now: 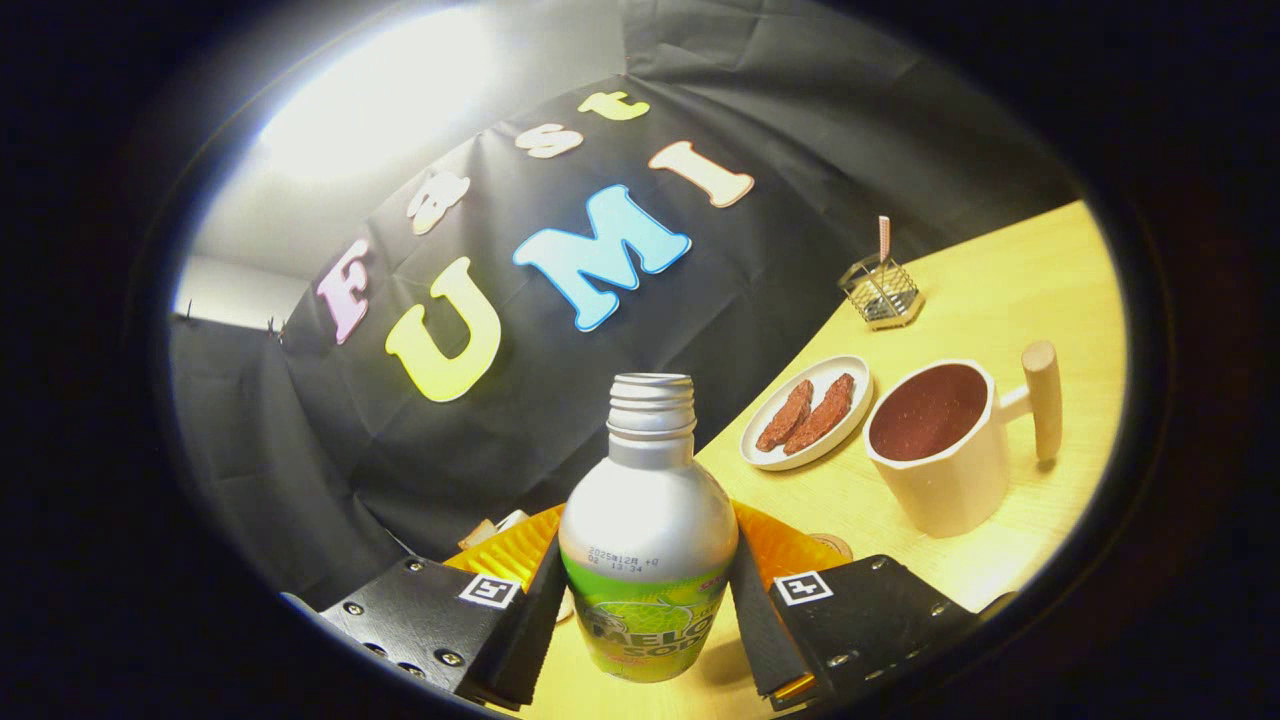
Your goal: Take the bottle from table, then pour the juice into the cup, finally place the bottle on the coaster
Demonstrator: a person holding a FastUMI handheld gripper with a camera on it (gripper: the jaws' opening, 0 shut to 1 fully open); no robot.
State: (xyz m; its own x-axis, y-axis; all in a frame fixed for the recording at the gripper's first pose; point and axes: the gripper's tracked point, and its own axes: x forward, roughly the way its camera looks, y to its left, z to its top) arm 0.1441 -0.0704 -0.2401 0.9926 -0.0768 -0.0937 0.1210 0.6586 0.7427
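Tongs (648, 600) clamped on uncapped bottle (648, 530); cup (945, 445) beyond.

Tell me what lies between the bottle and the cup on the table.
In the gripper view, bare table lies between the bottle, held in the gripper, and the cup. The plate sits further back.

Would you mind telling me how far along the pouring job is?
Done: the gripper is shut on the uncapped bottle. In hand: the bottle is upright, well short of the cup, which already holds dark liquid. Left: pouring, then setting the bottle on the coaster.
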